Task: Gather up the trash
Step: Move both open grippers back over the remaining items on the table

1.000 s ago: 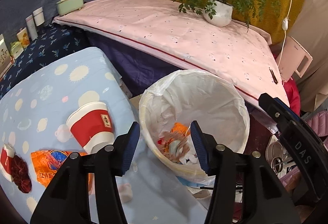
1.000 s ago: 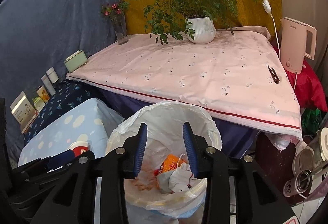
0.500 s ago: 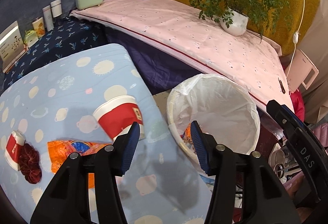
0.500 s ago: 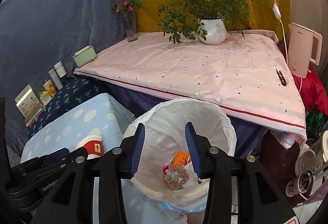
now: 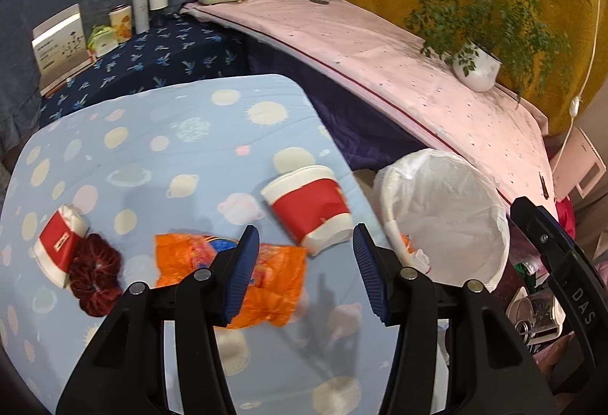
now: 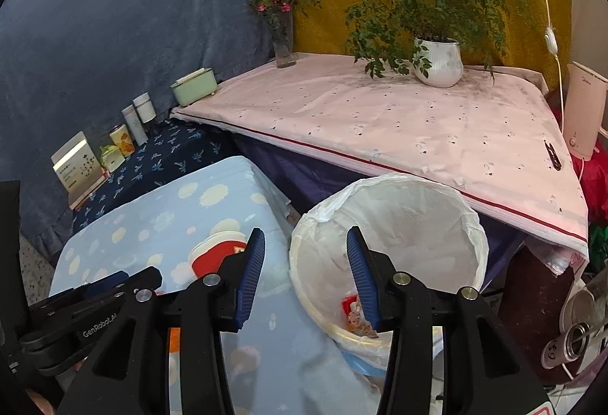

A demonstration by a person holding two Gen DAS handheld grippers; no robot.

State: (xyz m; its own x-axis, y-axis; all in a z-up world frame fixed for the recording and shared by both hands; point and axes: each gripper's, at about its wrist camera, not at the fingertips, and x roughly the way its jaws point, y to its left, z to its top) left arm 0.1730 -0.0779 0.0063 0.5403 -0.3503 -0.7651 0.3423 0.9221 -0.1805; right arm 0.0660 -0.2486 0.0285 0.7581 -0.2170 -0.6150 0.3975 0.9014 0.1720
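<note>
Four pieces of litter lie on the low bench (image 5: 125,149) draped in pale blue cloth with planet prints. Largest is the red-and-white paper cup (image 5: 308,210), tipped on its side near the bench's right edge with its mouth turned toward the far left. Just in front of it lies the crumpled orange plastic snack wrapper (image 5: 273,286), its middle hidden behind one finger of the left claw (image 5: 306,272). Toward the left edge lies a smaller red-and-white paper cup (image 5: 57,244), also on its side, touching a dark red fabric scrunchie (image 5: 93,278).

Off the bench's right edge stands the round white bin lined with a thin white plastic bag (image 5: 448,217); scraps of orange and red wrapper (image 6: 357,316) sit at its bottom.

Both claws are empty. The left claw hangs over the near part of the bench with its blue pads apart, nothing between them, framing the gap between wrapper and cup. The right claw (image 6: 306,276) hangs above the bin's left rim; its jaws have just been opening and stand apart with nothing held.

Beyond the bin a long surface under a pink sheet (image 6: 380,119) carries a leafy green plant in a white ribbed pot (image 6: 437,62), a glass vase of pink flowers (image 6: 283,35) and a mint-green box (image 6: 193,86). A pale pink electric kettle (image 6: 583,111) stands at its right end.
</note>
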